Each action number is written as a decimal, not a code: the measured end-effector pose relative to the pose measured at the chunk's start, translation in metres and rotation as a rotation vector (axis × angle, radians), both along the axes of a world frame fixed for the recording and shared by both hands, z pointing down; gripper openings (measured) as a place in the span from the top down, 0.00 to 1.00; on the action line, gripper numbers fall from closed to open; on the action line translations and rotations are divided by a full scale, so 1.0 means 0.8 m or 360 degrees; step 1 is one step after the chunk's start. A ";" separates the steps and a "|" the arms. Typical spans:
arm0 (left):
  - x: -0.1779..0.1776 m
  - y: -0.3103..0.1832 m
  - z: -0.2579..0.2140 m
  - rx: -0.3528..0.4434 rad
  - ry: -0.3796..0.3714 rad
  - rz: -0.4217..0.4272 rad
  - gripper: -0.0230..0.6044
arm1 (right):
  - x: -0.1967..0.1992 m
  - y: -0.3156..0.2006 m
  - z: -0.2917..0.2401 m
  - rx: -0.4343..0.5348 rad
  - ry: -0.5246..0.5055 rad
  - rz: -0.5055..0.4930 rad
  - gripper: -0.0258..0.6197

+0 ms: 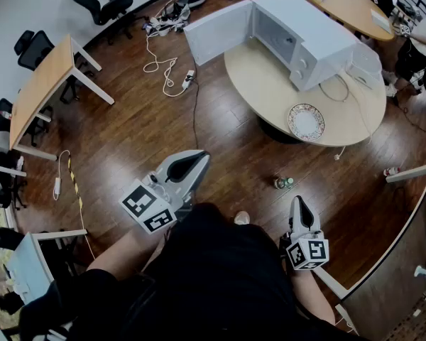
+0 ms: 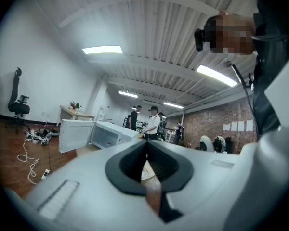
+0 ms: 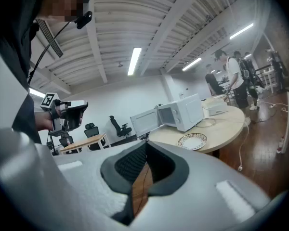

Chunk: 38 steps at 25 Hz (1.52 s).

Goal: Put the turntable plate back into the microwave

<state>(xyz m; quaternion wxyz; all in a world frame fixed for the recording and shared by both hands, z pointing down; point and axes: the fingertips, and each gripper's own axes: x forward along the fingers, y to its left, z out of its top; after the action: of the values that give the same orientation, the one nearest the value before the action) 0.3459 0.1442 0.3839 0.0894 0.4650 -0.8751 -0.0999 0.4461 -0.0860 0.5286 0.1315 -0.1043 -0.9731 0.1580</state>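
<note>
A white microwave (image 1: 305, 41) stands on the oval wooden table (image 1: 270, 84) with its door (image 1: 216, 30) swung wide open. The patterned turntable plate (image 1: 306, 121) lies flat near the table's front edge, apart from the microwave. Both grippers are held close to the person's body, well short of the table. My left gripper (image 1: 197, 159) is shut with nothing in it and points towards the microwave (image 2: 108, 134). My right gripper (image 1: 299, 203) is shut and holds nothing. Over its closed jaws, the right gripper view shows the plate (image 3: 192, 140) and the microwave (image 3: 183, 112).
A small green bottle (image 1: 284, 183) stands on the wooden floor between me and the table. Cables and a power strip (image 1: 188, 78) trail at the left of the table. Desks (image 1: 46, 91), office chairs (image 1: 99, 2) and a second table (image 1: 348, 2) ring the room. People (image 2: 154, 121) stand beyond the microwave.
</note>
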 end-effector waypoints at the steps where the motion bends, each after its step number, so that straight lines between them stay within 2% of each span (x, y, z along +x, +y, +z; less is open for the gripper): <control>1: 0.000 0.002 -0.001 -0.0006 -0.0008 -0.0011 0.96 | -0.004 0.003 0.003 0.0000 0.0002 -0.0017 0.96; 7: -0.016 0.022 -0.009 -0.0075 -0.0053 -0.0079 0.96 | -0.036 0.011 0.003 0.0010 -0.0011 -0.0060 0.96; 11: -0.037 0.030 -0.009 -0.0113 -0.0112 -0.0078 0.96 | -0.057 0.012 -0.005 0.0061 -0.0023 -0.0059 0.96; 16: -0.092 0.024 0.007 -0.0033 0.0013 -0.0064 0.96 | -0.087 0.001 -0.009 0.0098 -0.0004 0.0029 0.96; 22: -0.152 0.012 0.001 -0.0065 -0.0084 0.0062 0.96 | -0.126 0.006 -0.018 0.0168 -0.0002 0.0096 0.96; 28: -0.225 0.011 0.012 -0.0026 0.0005 0.0052 0.96 | -0.169 0.009 -0.020 0.0190 0.0025 0.0204 0.96; 33: -0.266 0.019 0.014 -0.0065 -0.0047 0.0155 0.96 | -0.211 0.030 -0.023 0.0206 0.0029 0.0247 0.96; 38: -0.310 0.047 0.028 -0.0069 -0.0008 0.0167 0.96 | -0.251 0.056 -0.023 0.0191 0.0027 0.0284 0.96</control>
<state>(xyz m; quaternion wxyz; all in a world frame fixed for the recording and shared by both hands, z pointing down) 0.0975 0.1818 0.4063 0.1023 0.5085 -0.8517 -0.0750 0.2453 -0.0414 0.5102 0.1313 -0.0078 -0.9851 0.1113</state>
